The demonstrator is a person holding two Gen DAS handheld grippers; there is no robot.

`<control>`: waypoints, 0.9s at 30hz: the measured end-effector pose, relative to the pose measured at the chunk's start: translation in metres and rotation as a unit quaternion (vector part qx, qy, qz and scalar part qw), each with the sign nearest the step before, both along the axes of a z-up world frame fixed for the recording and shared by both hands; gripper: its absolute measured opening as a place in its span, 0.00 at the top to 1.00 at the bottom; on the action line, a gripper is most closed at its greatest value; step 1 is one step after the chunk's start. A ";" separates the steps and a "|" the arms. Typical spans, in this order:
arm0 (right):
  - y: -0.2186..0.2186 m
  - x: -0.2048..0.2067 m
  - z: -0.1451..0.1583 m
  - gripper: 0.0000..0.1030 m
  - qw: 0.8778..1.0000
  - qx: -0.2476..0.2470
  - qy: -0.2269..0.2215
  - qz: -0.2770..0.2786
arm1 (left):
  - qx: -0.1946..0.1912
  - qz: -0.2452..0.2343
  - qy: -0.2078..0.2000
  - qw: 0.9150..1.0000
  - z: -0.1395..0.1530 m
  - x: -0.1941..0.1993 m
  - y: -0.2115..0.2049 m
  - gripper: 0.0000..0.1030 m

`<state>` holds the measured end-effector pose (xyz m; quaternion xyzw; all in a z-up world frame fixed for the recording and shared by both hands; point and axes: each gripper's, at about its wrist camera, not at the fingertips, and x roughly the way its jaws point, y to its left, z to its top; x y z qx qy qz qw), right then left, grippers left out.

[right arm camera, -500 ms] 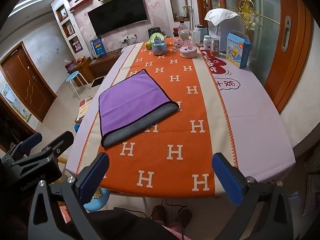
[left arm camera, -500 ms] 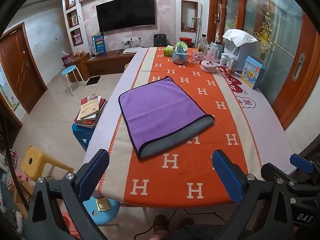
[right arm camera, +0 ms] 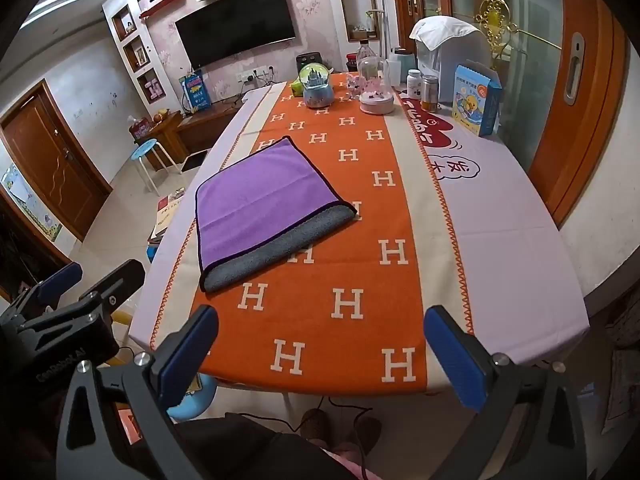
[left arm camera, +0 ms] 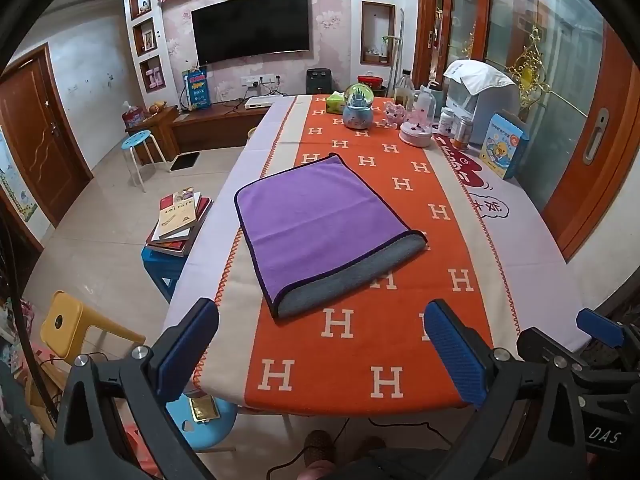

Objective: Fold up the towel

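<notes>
The purple towel (left arm camera: pixel 320 224) lay folded on the orange H-patterned cloth (left arm camera: pixel 360 352) of the bench (right arm camera: pixel 520 240), its grey underside showing along the near edge. The left gripper (left arm camera: pixel 322 350) and right gripper (right arm camera: pixel 320 354) both hung above the bench's near edge, jaws wide apart, holding nothing, well apart from the towel

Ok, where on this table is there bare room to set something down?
Free: the orange runner between the folded towel and the near edge, and the lilac cloth right of the towel. Crowded: the far end, around the snow globe, jars and blue box.
</notes>
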<state>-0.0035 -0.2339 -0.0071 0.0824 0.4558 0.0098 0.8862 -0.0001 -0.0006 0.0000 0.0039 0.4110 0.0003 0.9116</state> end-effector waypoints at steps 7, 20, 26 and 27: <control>0.001 0.001 0.000 0.00 1.000 -0.001 0.001 -0.001 | 0.001 0.001 0.000 1.000 -0.001 -0.001 0.000 0.01; -0.004 0.000 -0.003 0.00 1.000 -0.002 0.004 -0.010 | 0.001 -0.002 0.000 1.000 0.002 -0.001 0.000 0.01; -0.003 0.002 -0.002 0.00 1.000 -0.006 0.008 -0.013 | 0.001 -0.013 0.006 1.000 0.004 0.003 -0.003 0.01; -0.004 0.001 -0.002 0.00 1.000 -0.007 0.009 -0.015 | 0.001 -0.014 0.006 1.000 0.004 0.004 -0.003 0.01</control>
